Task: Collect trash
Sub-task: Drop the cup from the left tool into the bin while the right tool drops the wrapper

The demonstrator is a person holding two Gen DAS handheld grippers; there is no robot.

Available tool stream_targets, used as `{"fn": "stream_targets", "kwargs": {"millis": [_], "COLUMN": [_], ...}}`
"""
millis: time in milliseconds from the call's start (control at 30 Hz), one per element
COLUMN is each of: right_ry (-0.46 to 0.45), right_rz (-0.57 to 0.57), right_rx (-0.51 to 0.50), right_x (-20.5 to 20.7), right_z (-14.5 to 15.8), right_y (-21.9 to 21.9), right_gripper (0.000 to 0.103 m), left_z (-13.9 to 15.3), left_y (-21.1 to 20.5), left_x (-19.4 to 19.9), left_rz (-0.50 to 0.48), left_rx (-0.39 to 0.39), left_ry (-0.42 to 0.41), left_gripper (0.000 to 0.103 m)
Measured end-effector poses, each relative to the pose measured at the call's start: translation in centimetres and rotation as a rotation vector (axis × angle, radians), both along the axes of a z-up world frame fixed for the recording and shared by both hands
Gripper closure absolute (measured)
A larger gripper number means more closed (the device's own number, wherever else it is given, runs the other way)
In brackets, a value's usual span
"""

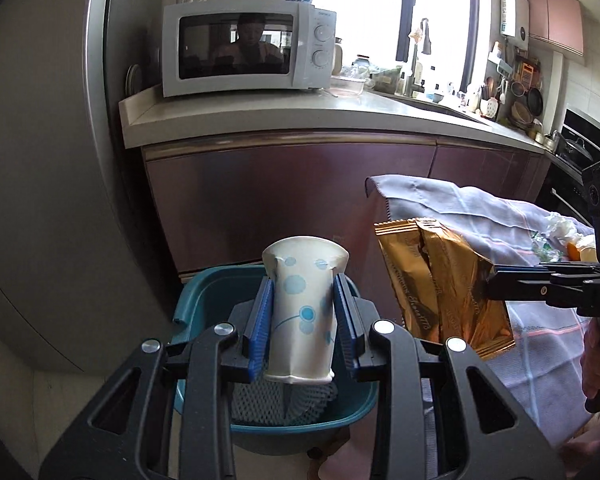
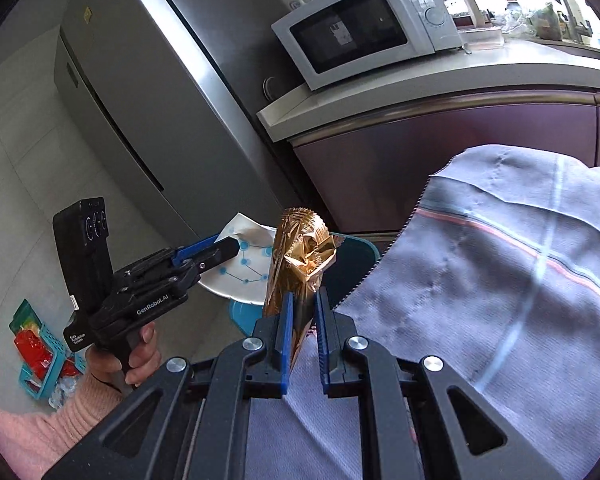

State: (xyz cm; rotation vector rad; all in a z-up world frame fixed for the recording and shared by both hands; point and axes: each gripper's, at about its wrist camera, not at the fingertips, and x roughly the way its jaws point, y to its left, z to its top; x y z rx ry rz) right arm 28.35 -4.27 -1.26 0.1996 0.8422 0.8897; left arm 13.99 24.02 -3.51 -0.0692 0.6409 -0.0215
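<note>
Paper cup sits crushed in your left claw, directly over the teal bin; part the pads there and it should fall onto the foam net. Your right claw pinches the gold wrapper beside the bin, above the cloth; carry it over the rim before releasing.

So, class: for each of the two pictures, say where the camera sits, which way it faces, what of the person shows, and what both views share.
Left wrist: sits on the left hand-held gripper, facing forward and down at its paper cup over the teal bin; the person's right hand shows.
Right wrist: sits on the right hand-held gripper, facing its gold wrapper; the person's left hand shows.
Shared: cup, wrapper, bin, microwave.
</note>
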Motion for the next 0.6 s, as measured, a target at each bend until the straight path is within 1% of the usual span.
{"fn": "stream_targets", "kwargs": {"millis": [133, 367, 467, 600], "right_ry": [0.031, 0.090, 0.102, 0.124], "right_rz": [0.005, -0.014, -0.013, -0.015], "right_rx": [-0.041, -0.108, -0.134, -0.166], "right_x": [1.7, 4.2, 4.4, 5.0], "right_z": [-1.0, -2.9, -3.5, -4.4], "right_y": [2.7, 6.3, 7.3, 8.4], "right_gripper": [0.093, 0.093, 0.092, 0.086], "left_z": [-2.1, -4.9, -5.8, -6.8], "left_y": [1.4, 2.3, 2.7, 2.7], "left_x": [1.0, 3.0, 3.6, 4.1], "left_rz": [0.029, 0.070, 0.077, 0.082], "left_rx": [-0.005, -0.029, -0.039, -0.050], "left_ry": [0.046, 0.110, 0.127, 0.149], "left_gripper": [0.072, 0.072, 0.072, 0.072]}}
